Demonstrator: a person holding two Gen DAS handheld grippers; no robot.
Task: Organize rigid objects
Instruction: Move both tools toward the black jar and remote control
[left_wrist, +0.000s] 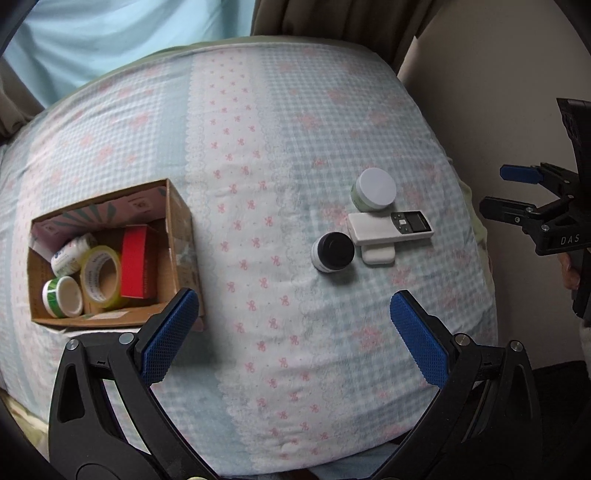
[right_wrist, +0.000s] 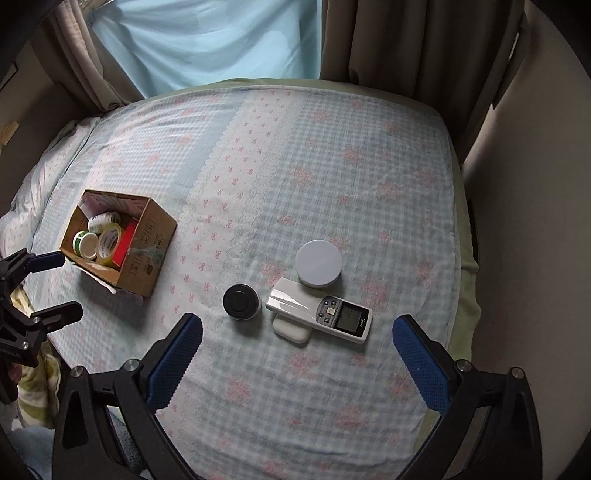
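A cardboard box (left_wrist: 181, 236) (right_wrist: 155, 236) sits on the bed at the left. It holds a yellow tape roll (left_wrist: 100, 277), a red box (left_wrist: 138, 262) and two small jars. To the right lie a black-lidded jar (left_wrist: 332, 252) (right_wrist: 240, 301), a white remote (left_wrist: 389, 226) (right_wrist: 317, 314) resting on a small white case (left_wrist: 377, 254) (right_wrist: 291, 330), and a white-lidded jar (left_wrist: 375, 189) (right_wrist: 318, 263). My left gripper (left_wrist: 293, 332) (right_wrist: 55, 284) is open and empty, near the box's front corner. My right gripper (right_wrist: 297, 365) (left_wrist: 509, 192) is open and empty, hovering in front of the remote.
The bed has a blue checked sheet (left_wrist: 258, 147) (right_wrist: 258, 166) with pink bows. Curtains (right_wrist: 406, 44) and a light blue cloth (right_wrist: 207, 40) hang beyond its far edge. A wall (left_wrist: 480, 92) runs along the right side.
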